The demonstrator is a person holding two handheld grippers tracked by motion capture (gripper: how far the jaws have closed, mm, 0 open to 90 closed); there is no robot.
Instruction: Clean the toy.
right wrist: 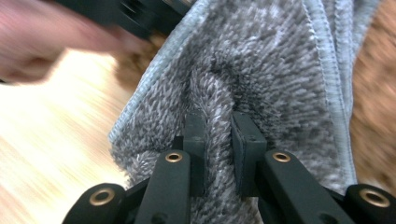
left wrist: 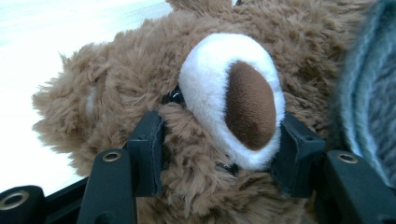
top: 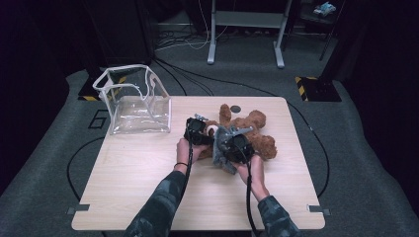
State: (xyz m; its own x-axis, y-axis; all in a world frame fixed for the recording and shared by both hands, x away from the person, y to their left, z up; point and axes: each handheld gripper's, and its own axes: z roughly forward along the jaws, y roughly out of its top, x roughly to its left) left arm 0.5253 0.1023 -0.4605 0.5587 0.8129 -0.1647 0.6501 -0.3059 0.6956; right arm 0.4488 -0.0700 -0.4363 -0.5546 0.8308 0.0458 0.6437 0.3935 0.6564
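Observation:
A brown teddy bear [top: 257, 133] lies on the wooden table [top: 138, 168], right of the middle. My left gripper [top: 197, 131] is shut on the bear's head; in the left gripper view its pads [left wrist: 148, 154] press the fur on both sides of the white muzzle [left wrist: 215, 93] with the brown nose [left wrist: 250, 105]. A grey fuzzy cloth [top: 223, 148] hangs over the bear's near side. My right gripper [top: 234, 148] is shut on that grey cloth [right wrist: 261, 74], with a fold of it pinched between the pads [right wrist: 245, 140].
A clear plastic bag with white trim [top: 133, 101] stands open at the table's far left corner. A small dark disc [top: 236, 108] lies on the table beyond the bear. Cables and a metal frame [top: 244, 29] are on the floor behind.

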